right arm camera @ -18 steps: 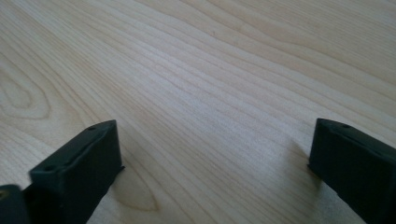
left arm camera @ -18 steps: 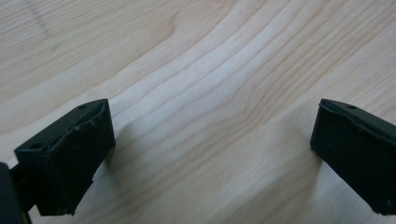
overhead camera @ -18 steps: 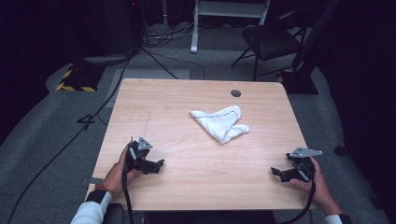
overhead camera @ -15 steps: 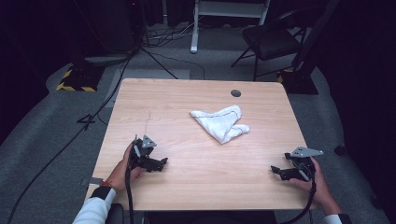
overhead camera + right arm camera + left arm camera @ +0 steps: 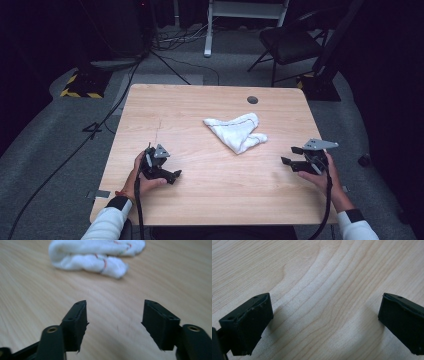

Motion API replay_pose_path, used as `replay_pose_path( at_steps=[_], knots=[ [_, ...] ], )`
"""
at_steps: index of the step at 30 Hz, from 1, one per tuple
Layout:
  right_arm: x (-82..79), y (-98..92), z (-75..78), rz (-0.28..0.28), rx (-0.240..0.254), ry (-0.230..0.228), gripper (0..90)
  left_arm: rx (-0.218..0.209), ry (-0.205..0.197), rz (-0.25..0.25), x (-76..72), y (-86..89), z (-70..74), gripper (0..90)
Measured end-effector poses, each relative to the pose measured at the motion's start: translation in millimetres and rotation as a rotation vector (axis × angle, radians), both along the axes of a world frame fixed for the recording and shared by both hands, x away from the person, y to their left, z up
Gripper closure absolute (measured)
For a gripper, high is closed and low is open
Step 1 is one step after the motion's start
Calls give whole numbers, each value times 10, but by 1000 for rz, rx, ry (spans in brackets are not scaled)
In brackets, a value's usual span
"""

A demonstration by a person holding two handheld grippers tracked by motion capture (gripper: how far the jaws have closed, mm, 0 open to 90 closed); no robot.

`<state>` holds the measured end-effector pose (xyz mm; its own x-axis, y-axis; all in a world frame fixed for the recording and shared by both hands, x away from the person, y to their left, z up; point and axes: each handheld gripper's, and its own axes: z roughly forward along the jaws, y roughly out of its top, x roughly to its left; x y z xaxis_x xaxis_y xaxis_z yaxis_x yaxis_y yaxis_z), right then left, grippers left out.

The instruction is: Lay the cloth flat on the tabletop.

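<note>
White terry cloth [image 5: 236,131], crumpled into a rough triangle with a thin red-stitched edge, lies on the pale wood surface [image 5: 210,105], ahead of the right gripper [image 5: 292,155] and well apart from it; in the right gripper view the cloth [image 5: 97,256] sits beyond the spread jaws, which grasp nothing. The left gripper [image 5: 172,174] is farther from the cloth, off to its other side, low over bare wood. In the left gripper view its jaws stand wide apart, released, with only wood grain [image 5: 324,302] between them. A round dark grommet [image 5: 252,100] sits past the cloth, near the surface's far edge.
</note>
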<state>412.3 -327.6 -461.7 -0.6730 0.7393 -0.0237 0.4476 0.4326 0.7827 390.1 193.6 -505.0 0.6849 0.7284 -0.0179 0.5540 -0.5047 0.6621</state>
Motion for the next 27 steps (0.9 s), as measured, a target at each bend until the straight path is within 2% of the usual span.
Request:
replay_pose_path(
  at_steps=[2,3,4,7,8,10,11,13,17,18,21,24,27],
  knots=[
    [52,60,32,7,3,-9,379,-1,0,3,0,-2,0,0],
    [106,128,59,13,6,-15,382,0,2,6,1,-6,1,0],
    [212,273,99,32,7,-27,406,6,0,3,3,-3,5,0],
    [366,492,137,53,34,-23,408,1,4,6,2,-7,3,0],
    [366,492,137,53,34,-23,408,1,4,6,2,-7,3,0],
    [435,652,142,78,36,-27,413,2,2,6,4,-12,3,0],
    [480,810,132,110,33,-23,413,1,2,6,5,-15,2,0],
    [504,959,100,143,39,-14,418,1,2,6,6,-15,2,0],
    [526,1214,-14,201,6,9,423,1,2,7,6,-17,2,0],
    [526,1214,-14,201,6,9,423,0,1,7,8,-19,2,0],
    [530,1380,-95,231,-12,19,430,3,2,7,14,-27,4,1],
    [539,1468,-142,230,-28,18,498,-2,2,19,16,-43,0,1],
    [562,1508,-194,210,-54,16,658,-1,4,21,14,-45,2,1]
  ],
)
